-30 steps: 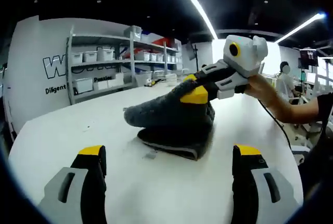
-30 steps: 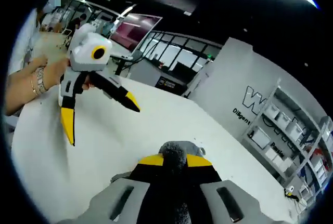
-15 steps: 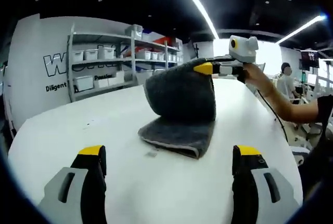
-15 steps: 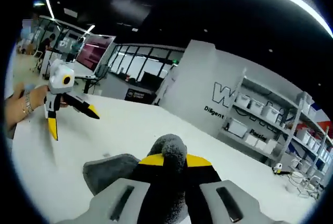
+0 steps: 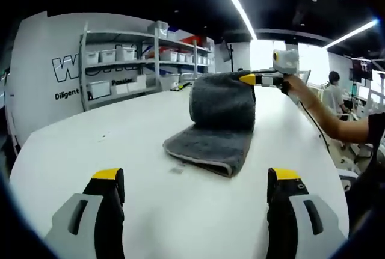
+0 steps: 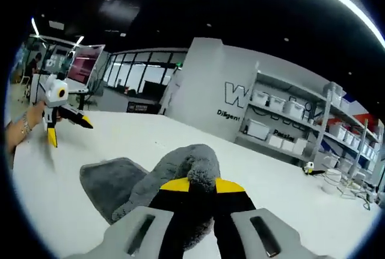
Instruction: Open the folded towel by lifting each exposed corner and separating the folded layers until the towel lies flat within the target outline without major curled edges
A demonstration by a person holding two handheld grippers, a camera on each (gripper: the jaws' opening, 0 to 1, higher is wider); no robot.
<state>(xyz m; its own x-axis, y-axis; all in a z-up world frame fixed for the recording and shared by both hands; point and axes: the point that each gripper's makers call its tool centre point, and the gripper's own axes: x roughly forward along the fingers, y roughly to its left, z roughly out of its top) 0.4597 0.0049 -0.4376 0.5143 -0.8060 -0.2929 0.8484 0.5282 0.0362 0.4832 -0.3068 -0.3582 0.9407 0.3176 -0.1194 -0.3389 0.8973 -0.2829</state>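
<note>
One grey towel (image 5: pixel 212 133) lies on the white tabletop (image 5: pixel 108 145), its lower layer flat while the upper layer is lifted into a standing fold whose top edge is pinched in the right claw (image 6: pixel 201 185), the two yellow-tipped jaws pressed together on the fabric. In the left gripper view that right claw (image 5: pixel 248 79) comes in level from the right, held by a hand (image 5: pixel 296 86) on an outstretched arm. The left claw (image 5: pixel 195 178) hovers low over the tabletop just short of the towel, its two jaws spread wide with nothing between them, and the right gripper view shows the left claw (image 6: pixel 63 128) well apart from the towel (image 6: pixel 120 181), held by a hand at that view's left edge.
</note>
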